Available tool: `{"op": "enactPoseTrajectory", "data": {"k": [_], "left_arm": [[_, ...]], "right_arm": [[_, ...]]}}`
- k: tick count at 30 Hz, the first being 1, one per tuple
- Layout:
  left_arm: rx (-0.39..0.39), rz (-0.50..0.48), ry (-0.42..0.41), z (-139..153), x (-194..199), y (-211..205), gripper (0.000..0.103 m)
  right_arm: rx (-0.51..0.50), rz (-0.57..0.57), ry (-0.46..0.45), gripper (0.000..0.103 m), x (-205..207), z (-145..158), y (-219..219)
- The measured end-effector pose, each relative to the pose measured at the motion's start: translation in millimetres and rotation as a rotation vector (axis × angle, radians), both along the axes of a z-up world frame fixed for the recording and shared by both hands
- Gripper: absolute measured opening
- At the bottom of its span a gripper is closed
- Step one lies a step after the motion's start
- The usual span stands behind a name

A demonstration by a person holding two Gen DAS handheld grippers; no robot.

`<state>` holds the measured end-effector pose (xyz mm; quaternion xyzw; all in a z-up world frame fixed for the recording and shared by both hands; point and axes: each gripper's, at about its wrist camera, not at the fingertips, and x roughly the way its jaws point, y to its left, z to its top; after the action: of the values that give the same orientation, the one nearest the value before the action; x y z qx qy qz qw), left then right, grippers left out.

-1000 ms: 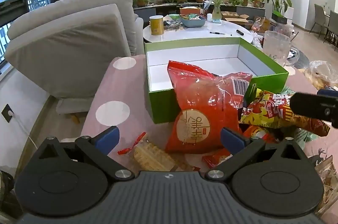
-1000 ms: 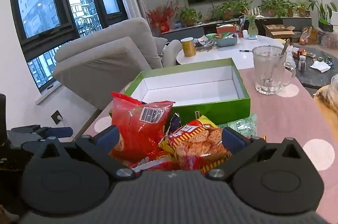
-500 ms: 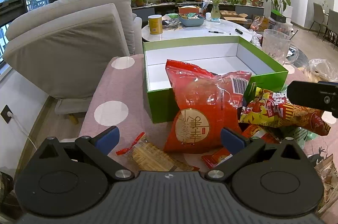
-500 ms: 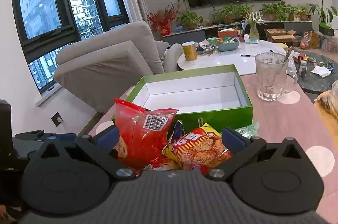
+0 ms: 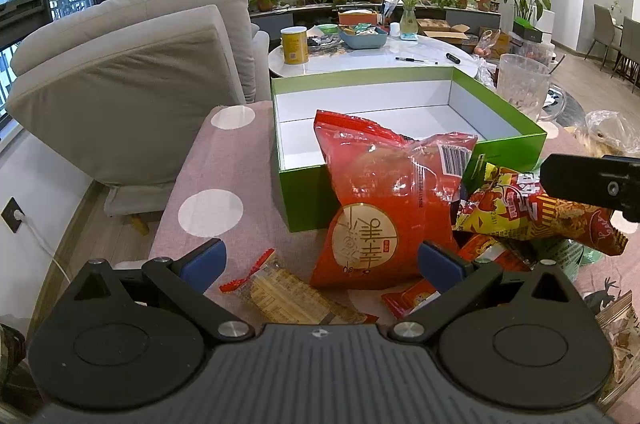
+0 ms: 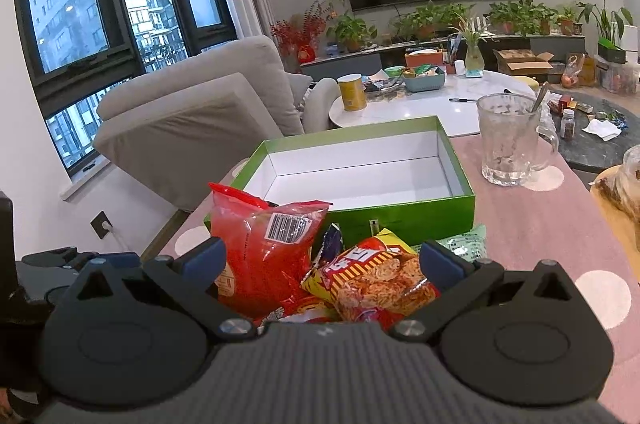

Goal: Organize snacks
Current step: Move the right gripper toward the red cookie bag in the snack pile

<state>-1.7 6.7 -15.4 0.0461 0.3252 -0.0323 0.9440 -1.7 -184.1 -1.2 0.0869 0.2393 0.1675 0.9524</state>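
Note:
An empty green box (image 5: 304, 200) with a white inside stands on the pink dotted tablecloth (image 5: 208, 184). A big red snack bag (image 5: 384, 208) leans on its front wall. Beside it lie a yellow-red noodle packet (image 5: 532, 212) and a cracker packet (image 5: 288, 292). My left gripper (image 5: 320, 260) is open just before the red bag, over the cracker packet. My right gripper (image 6: 322, 260) is open too. The red bag (image 6: 264, 256) and the noodle packet (image 6: 380, 280) sit between its fingers, and the pads do not press them. The green box (image 6: 400, 212) lies just beyond.
A glass mug (image 6: 508, 140) with a spoon stands right of the box. A wooden plate (image 6: 616, 208) sits at the far right. The table's left edge drops off beside a grey sofa (image 5: 132, 84). Behind is a round white table (image 5: 380, 60) with a yellow can.

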Motion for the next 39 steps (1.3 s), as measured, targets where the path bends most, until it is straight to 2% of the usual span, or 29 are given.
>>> {"op": "enactPoseTrajectory", "data": {"k": [35,39], "left_arm": [[-0.019,0.019,0.001,-1.0,3.4,8.3,0.102],[-0.022,0.017,0.000,-0.9,2.6,9.6,0.099]], "right_arm": [[-0.018,0.027,-0.009,0.066,5.4,6.6,15.0],[-0.011,0.037,0.002,0.066,7.2,6.7,17.0]]}}
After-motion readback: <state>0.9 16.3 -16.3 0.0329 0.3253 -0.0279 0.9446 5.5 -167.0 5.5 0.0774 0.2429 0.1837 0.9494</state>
